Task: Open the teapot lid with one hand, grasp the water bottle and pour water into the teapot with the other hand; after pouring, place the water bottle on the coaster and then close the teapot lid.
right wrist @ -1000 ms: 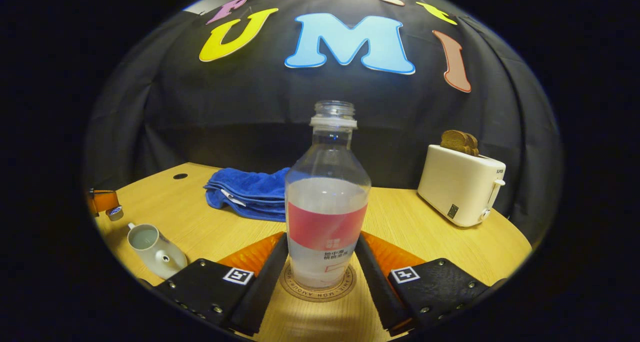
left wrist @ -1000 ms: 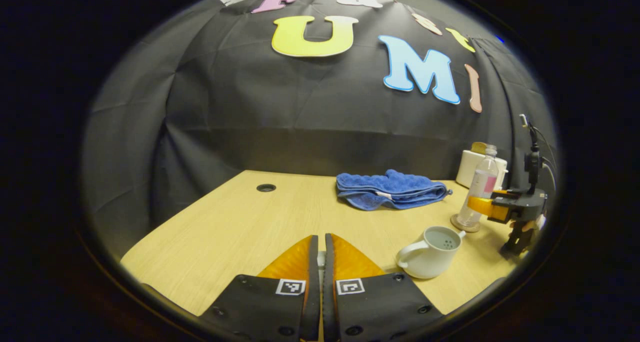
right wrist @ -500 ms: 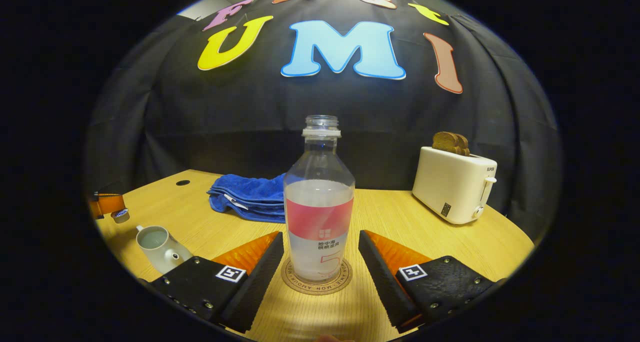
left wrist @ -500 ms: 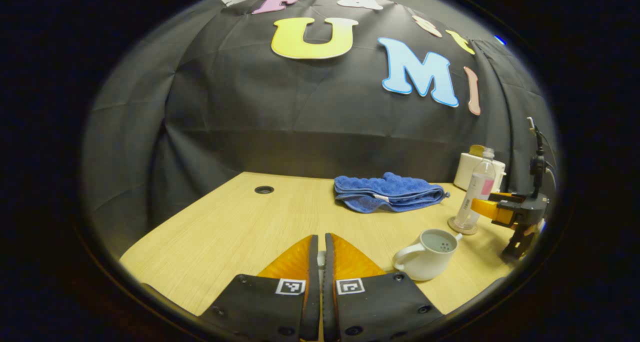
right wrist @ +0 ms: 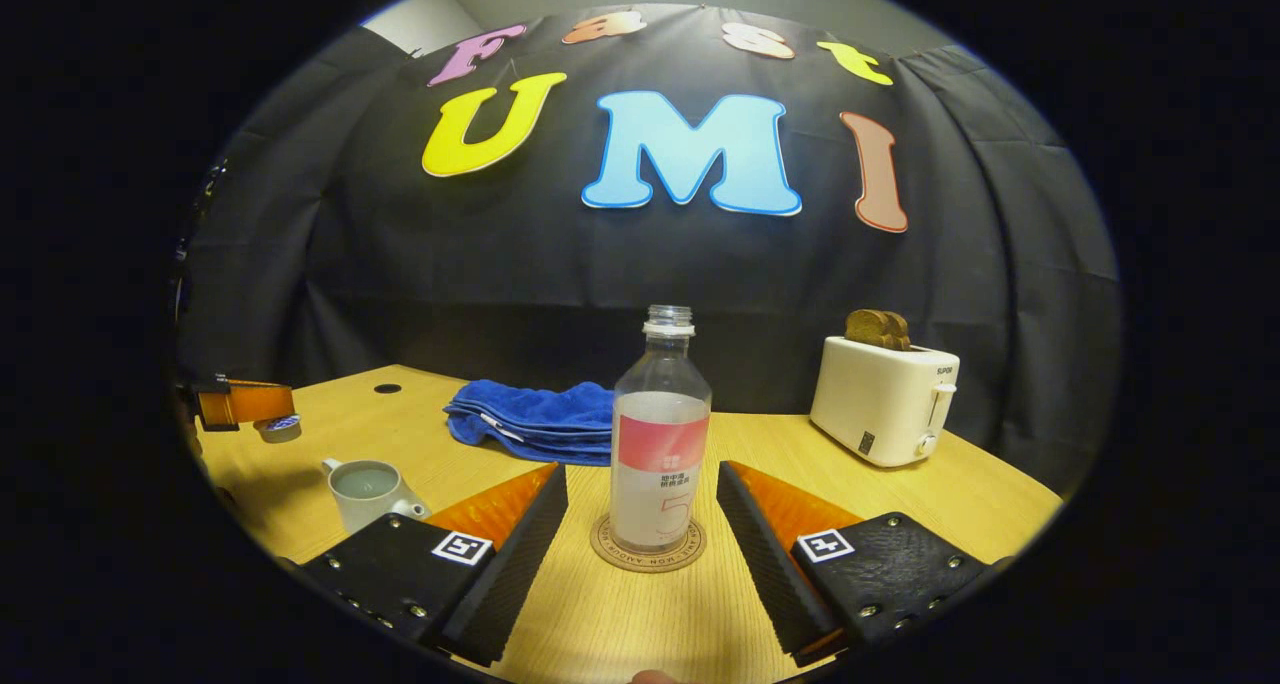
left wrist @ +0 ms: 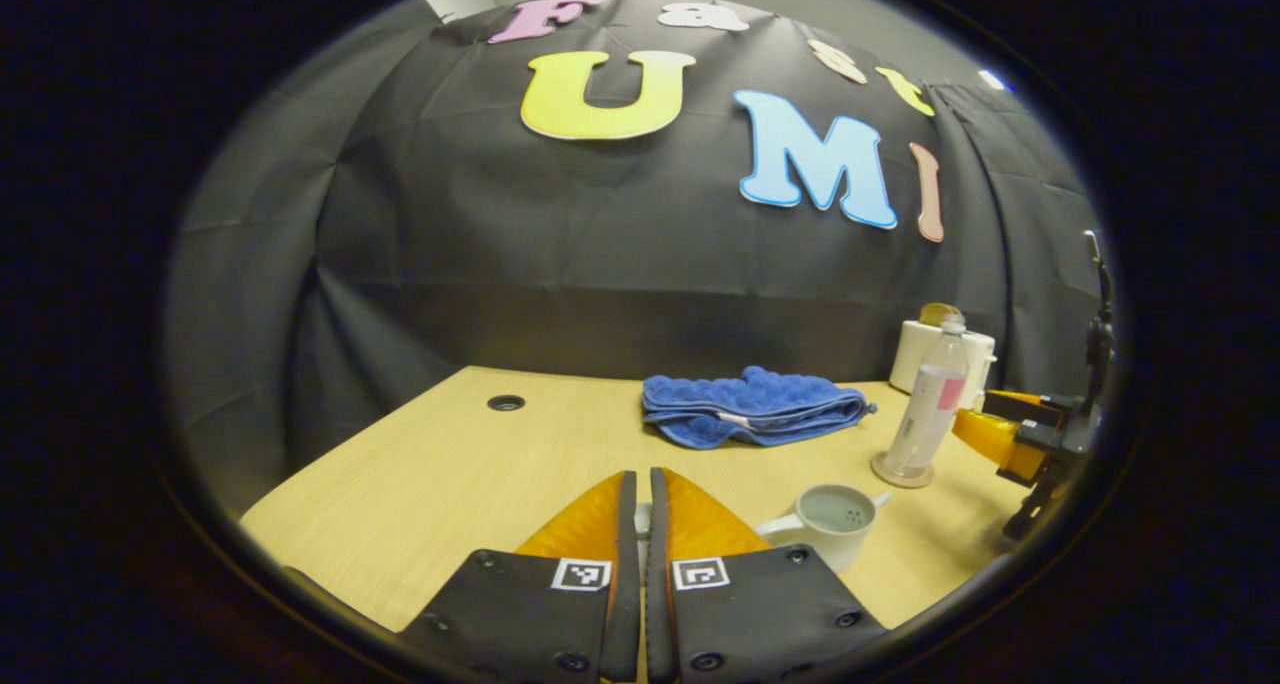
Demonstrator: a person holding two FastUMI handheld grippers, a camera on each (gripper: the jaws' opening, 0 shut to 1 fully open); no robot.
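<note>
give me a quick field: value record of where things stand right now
water bottle: upright on coaster, uncapped, part full
right tool: open, fingers either side of the bottle, not touching
teapot: lid off, water inside
lid: held off the pot in left tool
towel: folded, behind bottle
toaster: right rear, bread in slot

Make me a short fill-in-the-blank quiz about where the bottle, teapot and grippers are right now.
1. The water bottle stands upright on the ____.
2. The right gripper is ____, its fingers clear of the bottle on either side.
3. The teapot on the table has no ____ on it.
4. Two slices of bread stick out of the ____ at the back.

Missing words: coaster; open; lid; toaster
</note>
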